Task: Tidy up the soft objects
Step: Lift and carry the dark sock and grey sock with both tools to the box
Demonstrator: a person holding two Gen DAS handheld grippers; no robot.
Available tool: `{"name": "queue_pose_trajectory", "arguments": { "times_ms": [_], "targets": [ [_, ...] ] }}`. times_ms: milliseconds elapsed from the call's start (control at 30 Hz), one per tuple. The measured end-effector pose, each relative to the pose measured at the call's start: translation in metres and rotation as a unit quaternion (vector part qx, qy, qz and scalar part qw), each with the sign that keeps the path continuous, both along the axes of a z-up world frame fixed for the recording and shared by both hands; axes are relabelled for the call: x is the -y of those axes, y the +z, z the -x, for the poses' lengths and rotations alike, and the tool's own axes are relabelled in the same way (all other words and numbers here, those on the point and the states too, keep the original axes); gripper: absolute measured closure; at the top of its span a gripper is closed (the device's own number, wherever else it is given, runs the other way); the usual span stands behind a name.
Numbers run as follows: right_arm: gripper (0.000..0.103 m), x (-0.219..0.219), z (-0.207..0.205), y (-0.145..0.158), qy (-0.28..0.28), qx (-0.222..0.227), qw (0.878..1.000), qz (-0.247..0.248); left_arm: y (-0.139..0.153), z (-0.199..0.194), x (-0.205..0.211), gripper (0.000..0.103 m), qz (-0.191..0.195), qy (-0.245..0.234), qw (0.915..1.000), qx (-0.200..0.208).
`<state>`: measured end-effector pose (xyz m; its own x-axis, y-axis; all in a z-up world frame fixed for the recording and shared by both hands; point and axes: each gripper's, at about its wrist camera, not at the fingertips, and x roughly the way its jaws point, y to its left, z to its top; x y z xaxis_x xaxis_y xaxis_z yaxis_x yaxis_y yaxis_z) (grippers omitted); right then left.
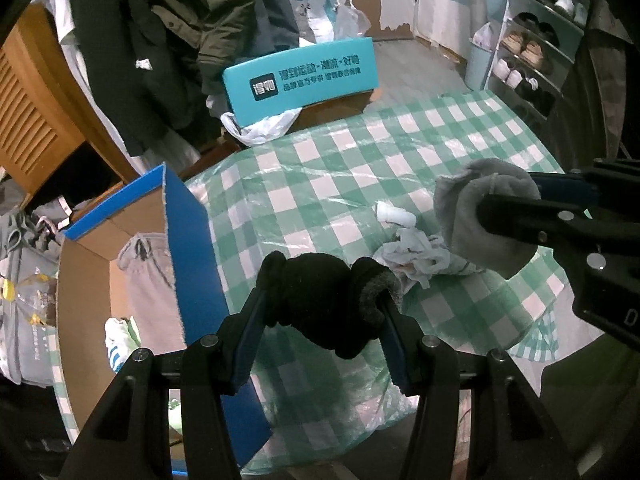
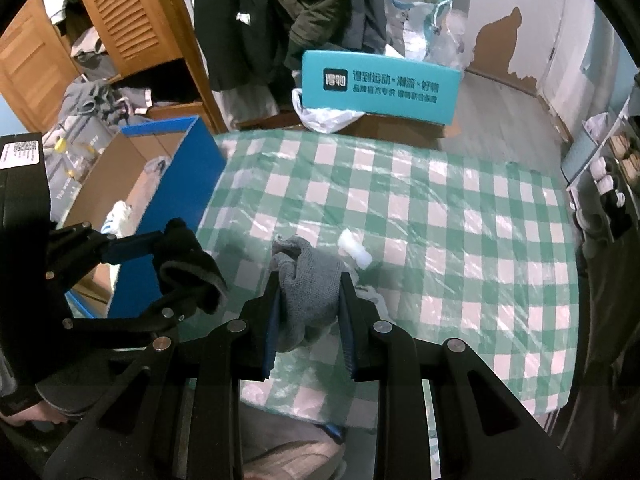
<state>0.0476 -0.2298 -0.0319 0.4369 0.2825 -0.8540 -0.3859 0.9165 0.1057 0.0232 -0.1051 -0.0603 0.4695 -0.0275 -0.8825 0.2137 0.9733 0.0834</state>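
Observation:
My left gripper [image 1: 324, 300] is shut on a black sock bundle [image 1: 320, 292] and holds it above the table's left edge, beside the blue cardboard box [image 1: 192, 240]. It also shows in the right wrist view [image 2: 184, 268]. My right gripper [image 2: 310, 284] is shut on a grey sock [image 2: 308, 292] above the green checked tablecloth [image 2: 440, 220]. In the left wrist view the grey sock [image 1: 472, 216] hangs at the right. A white rolled sock [image 1: 394, 213] and a crumpled white cloth [image 1: 420, 256] lie on the table.
The blue box holds grey pants [image 1: 148, 272] and a white-striped item [image 1: 120, 340]. A teal box [image 1: 300, 76] stands behind the table with a white plastic bag [image 1: 260, 126]. Dark coats [image 1: 180, 40] hang at the back; a shoe rack [image 1: 536, 48] stands right.

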Motion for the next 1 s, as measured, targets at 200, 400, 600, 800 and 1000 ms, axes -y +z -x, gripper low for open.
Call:
{"name": "queue_pose_trajectory", "arguments": {
  "times_ms": [200,400,600,800,1000],
  "targets": [
    [0.079,-0.013,-0.001,0.013,0.011,0.010,1.000,-0.012,0.010,0.000,-0.017,0.048,-0.002,0.016,0.9998,0.013],
    [0.079,-0.032,-0.001,0.027,0.026,0.024,0.999,-0.021,0.018,0.002,-0.037,0.048,0.005,0.033,0.9992,0.020],
    [0.079,-0.053,-0.002,0.038,0.043,0.034,0.998,-0.029,0.025,0.003,-0.060,0.048,0.005,0.055,0.9980,0.031],
    [0.079,-0.075,-0.003,0.046,0.063,0.040,0.997,-0.029,0.028,0.005,-0.081,0.048,0.005,0.075,0.9965,0.036],
    [0.079,-0.099,-0.004,0.055,0.083,0.046,0.995,-0.031,0.028,0.008,-0.105,0.048,0.011,0.096,0.9946,0.037]
  ]
}}
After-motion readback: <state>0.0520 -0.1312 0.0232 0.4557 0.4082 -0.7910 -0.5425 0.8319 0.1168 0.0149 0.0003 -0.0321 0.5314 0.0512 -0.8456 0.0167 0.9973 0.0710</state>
